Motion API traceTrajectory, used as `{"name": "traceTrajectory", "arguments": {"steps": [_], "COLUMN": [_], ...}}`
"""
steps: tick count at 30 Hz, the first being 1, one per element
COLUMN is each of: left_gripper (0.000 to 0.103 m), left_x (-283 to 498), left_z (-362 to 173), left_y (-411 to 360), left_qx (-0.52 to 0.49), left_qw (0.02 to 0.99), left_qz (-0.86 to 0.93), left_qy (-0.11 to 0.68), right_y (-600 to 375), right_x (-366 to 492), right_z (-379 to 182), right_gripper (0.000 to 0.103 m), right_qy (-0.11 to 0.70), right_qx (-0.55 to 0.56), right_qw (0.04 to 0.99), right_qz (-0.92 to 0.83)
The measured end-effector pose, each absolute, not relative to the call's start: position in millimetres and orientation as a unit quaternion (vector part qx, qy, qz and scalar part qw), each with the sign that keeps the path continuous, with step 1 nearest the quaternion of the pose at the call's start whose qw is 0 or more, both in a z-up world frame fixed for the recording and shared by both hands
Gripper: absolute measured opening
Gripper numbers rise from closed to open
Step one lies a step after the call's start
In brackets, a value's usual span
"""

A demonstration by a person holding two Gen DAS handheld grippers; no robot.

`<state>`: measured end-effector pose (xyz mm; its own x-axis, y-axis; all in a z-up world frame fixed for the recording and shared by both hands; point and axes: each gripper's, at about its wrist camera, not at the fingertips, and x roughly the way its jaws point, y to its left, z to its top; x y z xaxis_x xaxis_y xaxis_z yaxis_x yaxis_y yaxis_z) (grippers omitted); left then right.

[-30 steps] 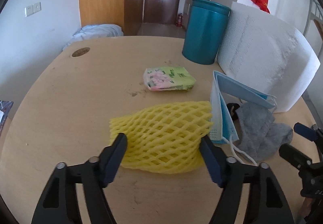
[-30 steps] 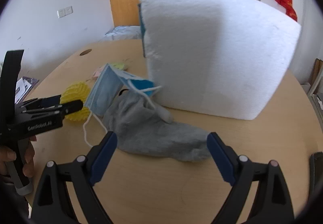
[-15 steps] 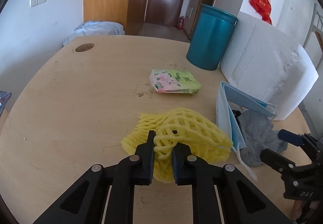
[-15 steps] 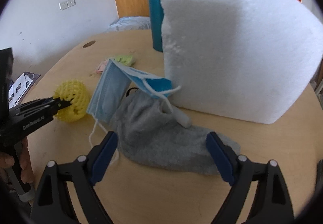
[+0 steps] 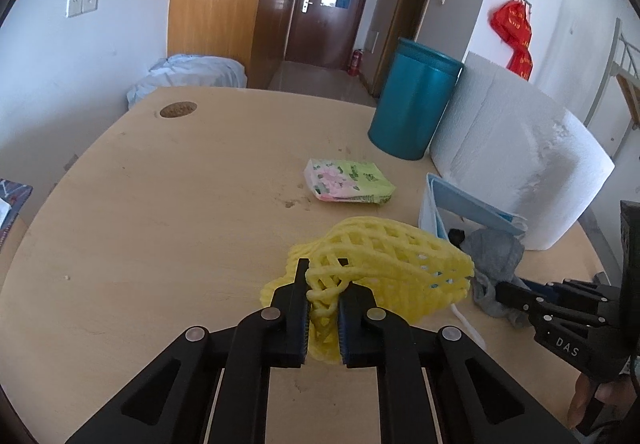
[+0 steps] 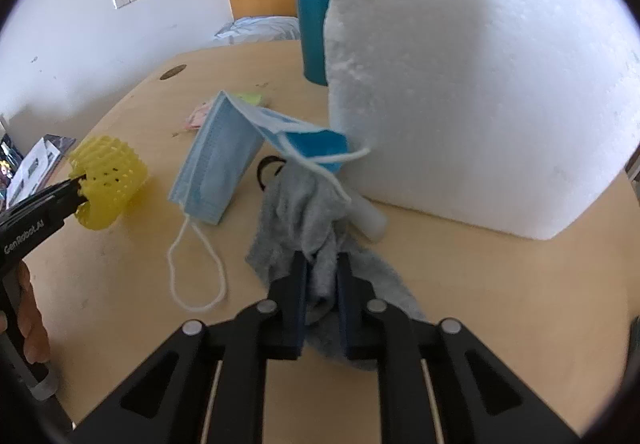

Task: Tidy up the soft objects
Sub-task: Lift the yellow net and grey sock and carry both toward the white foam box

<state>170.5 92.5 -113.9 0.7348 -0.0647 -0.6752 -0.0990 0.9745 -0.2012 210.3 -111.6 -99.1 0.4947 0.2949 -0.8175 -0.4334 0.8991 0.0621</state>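
The left hand-held gripper [image 5: 323,308] is clamping the near edge of the yellow foam net [image 5: 384,268], bunching the mesh between its pads, with most of the net bulging out beyond the grip. The right hand-held gripper [image 6: 322,284] is closing on a fold of the grey sock [image 6: 304,216], which is already pinched between its fingers while the rest is lying on the tabletop [image 5: 168,204].

The likeliest trouble is the blue face mask [image 6: 224,164]: one ear loop is draping over the sock, so lifting the sock is probably going to drag the mask along. The sock is also touching the white foam block [image 6: 460,84] and a small white tube [image 6: 370,218], which may roll. The stretchy net could slip out of so thin a pinch.

Open room is lying to the left and far side of the tabletop; the right is crowded by the block and the teal bin [image 5: 414,104]
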Motion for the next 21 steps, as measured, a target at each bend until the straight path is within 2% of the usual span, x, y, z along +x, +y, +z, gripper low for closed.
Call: {"name": "traceTrajectory", "arguments": {"steps": [15,17,21], "left_gripper": [0.012,0.012,0.012], "left_x": [131,126,121], "left_z": [-82,-79,-74], "left_y": [88,85,81], "left_qx": [-0.104,-0.102,-0.103], "left_qw": [0.941,0.943,0.944], "left_qz": [0.014,0.012,0.002], "left_qy": [0.322,0.318,0.313], "right_y": [-131,-129,-139], "right_x": [165,162,162], "right_z": [-55,-56,-59], "right_gripper": [0.013,0.013,0.013], "right_qy": [0.405,0.406,0.410], "right_qx": [-0.019,-0.045,-0.012], "right_qw": [0.877,0.878,0.872], "right_qz": [0.259,0.248,0.267]}}
